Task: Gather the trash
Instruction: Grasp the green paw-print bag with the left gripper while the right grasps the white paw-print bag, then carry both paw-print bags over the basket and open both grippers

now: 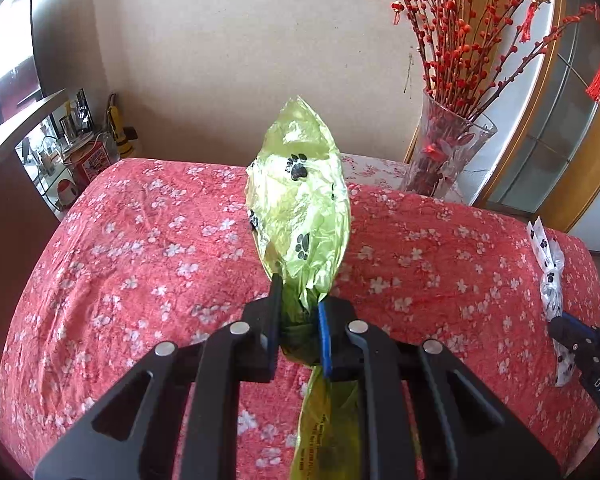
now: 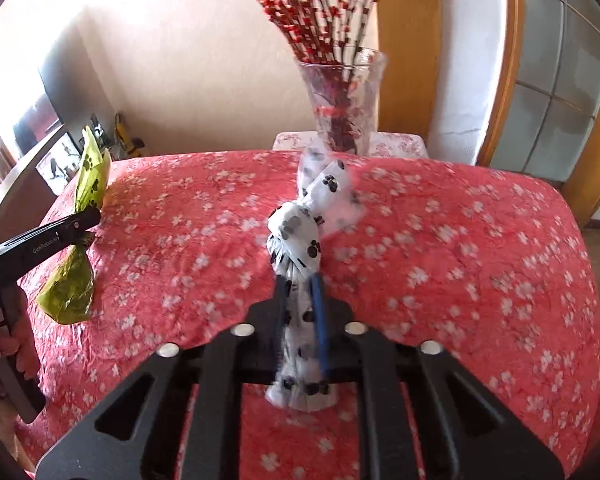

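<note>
L gripper clenching green bag, R gripper pinching white bag w/ necks squeezed, prob so nothing's spilling.

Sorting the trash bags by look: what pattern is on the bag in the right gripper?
White bag with black paw prints, clearest in the right wrist view.

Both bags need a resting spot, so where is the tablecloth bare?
Bare cloth lies between the green bag in the left claw and the white bag in the right claw. Also right of the white bag. It is crowded at the far edge by the vase.
</note>
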Available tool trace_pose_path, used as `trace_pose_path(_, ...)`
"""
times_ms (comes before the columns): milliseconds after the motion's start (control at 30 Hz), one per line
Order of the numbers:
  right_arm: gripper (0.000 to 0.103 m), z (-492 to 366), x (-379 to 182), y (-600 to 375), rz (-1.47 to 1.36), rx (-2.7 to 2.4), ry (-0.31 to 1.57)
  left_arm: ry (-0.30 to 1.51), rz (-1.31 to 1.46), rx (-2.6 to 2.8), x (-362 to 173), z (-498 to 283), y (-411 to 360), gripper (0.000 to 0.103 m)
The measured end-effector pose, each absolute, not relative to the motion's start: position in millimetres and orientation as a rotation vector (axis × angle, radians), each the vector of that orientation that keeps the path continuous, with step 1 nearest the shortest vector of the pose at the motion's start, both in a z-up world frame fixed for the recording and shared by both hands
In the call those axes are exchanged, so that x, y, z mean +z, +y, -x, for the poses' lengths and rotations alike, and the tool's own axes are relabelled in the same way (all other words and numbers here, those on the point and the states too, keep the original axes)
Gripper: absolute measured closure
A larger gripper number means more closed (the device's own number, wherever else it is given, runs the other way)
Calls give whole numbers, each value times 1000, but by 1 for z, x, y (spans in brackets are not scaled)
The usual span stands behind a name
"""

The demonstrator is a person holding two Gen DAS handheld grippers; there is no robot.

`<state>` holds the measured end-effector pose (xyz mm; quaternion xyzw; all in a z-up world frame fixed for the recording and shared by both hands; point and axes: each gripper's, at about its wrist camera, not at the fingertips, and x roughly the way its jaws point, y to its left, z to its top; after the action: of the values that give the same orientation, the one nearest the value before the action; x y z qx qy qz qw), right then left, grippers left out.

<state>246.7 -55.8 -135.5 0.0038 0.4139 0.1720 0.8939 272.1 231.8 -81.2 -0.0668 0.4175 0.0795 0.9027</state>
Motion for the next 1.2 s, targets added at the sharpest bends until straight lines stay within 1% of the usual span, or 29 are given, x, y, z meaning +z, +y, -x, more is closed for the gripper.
trace_pose_path(167,94,-234,-134,-93,-65,311,833,846,125,117,-76,-268,215,87)
trace_pose_path(400,94,-205,-111,-146,-134,257,753,811,92,33,-54,-262,170,87)
trace_pose_path(767,94,-173,-92,-209,-194,183,683,763,12,-115,-23,-243,75,87)
trace_pose_path(1200,94,-141,-82,-286,-275,84,612,739,-54,-286,-4,-225,-25,87)
